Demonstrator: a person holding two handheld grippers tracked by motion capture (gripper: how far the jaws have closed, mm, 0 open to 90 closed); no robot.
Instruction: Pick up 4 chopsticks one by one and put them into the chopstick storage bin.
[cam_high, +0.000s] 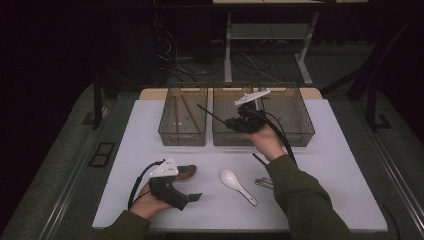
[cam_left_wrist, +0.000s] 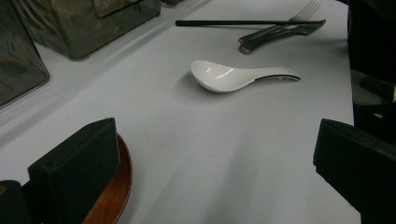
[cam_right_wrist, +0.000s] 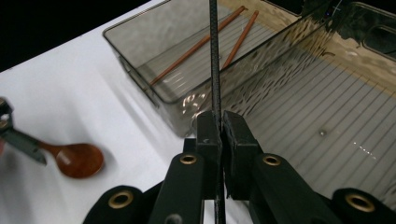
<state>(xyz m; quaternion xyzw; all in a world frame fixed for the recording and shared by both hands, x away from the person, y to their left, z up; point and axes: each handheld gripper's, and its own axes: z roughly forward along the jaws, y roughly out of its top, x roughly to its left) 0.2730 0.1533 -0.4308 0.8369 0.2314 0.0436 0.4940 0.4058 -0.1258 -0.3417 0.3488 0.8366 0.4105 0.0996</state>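
Note:
My right gripper (cam_high: 235, 121) is shut on a black chopstick (cam_high: 210, 113) and holds it above the smoky middle bin (cam_high: 225, 137). In the right gripper view the jaws (cam_right_wrist: 220, 126) pinch that chopstick (cam_right_wrist: 215, 60), which points out over the wall between two bins. The left bin (cam_right_wrist: 140, 42) holds two brown chopsticks (cam_right_wrist: 201, 42). My left gripper (cam_high: 191, 186) rests open at the table's front left, one jaw over a brown wooden spoon (cam_high: 186, 173). Its own view shows wide-apart jaws (cam_left_wrist: 215, 177), the brown spoon (cam_left_wrist: 114, 191) and a white ceramic spoon (cam_left_wrist: 233, 76) ahead.
A second black chopstick (cam_left_wrist: 233, 22) and a metal fork (cam_left_wrist: 280, 30) lie past the white spoon (cam_high: 237, 184), beside the right forearm (cam_high: 300, 195). A third smoky bin (cam_high: 292, 117) stands at the back right. The white table mat (cam_high: 150, 125) ends near the front edge.

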